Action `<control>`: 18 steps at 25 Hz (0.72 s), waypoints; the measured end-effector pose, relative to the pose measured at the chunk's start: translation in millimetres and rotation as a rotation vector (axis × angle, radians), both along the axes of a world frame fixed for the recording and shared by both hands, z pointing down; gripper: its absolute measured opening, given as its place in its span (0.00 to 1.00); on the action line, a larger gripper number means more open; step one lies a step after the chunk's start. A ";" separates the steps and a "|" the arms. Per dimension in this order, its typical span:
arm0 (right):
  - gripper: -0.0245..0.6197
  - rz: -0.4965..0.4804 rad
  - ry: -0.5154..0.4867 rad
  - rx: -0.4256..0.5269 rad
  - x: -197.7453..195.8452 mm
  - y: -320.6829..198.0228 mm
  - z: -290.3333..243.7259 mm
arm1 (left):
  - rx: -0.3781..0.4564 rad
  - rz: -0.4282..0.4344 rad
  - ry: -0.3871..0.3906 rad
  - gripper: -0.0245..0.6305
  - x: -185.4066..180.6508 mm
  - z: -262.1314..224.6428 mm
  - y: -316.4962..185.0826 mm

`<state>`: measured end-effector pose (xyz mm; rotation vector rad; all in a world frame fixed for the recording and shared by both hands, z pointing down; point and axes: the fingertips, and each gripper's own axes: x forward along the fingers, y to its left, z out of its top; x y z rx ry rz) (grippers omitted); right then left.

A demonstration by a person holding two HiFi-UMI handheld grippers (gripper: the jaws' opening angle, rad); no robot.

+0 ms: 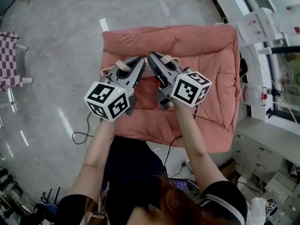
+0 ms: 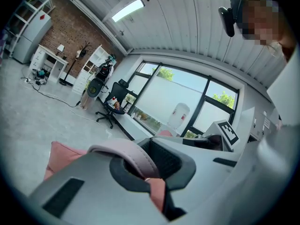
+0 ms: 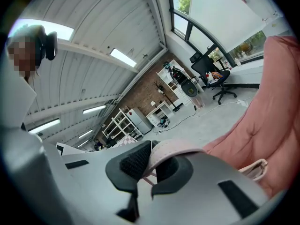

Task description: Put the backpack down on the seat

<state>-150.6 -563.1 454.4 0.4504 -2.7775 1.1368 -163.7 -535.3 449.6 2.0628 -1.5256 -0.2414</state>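
In the head view a pink padded backpack (image 1: 206,55) spreads wide under both grippers, and I cannot tell it apart from any seat beneath it. My left gripper (image 1: 136,64) is shut on a pale pink strap (image 1: 117,63). My right gripper (image 1: 156,62) is shut on the other strap (image 1: 171,59). The two grippers point inward and their tips nearly meet over the pink fabric. In the left gripper view the strap (image 2: 133,154) loops through the shut left gripper (image 2: 151,175). The right gripper view shows a strap (image 3: 174,149) caught in the right gripper (image 3: 149,171), with pink padding (image 3: 272,125) beside it.
A red-and-white checked chair (image 1: 9,60) stands at the far left on the grey floor. White drawer cabinets (image 1: 262,149) and a white machine (image 1: 257,29) line the right side by the windows. A black cable (image 1: 85,134) trails on the floor near the person's legs.
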 end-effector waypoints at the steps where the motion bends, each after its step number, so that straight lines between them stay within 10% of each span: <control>1: 0.09 0.001 0.006 -0.001 0.7 -0.5 4.1 | -0.005 0.000 0.007 0.07 0.0 4.6 -1.1; 18: 0.09 0.007 0.050 -0.015 15.5 54.4 42.4 | -0.080 0.025 0.106 0.06 13.6 54.4 50.5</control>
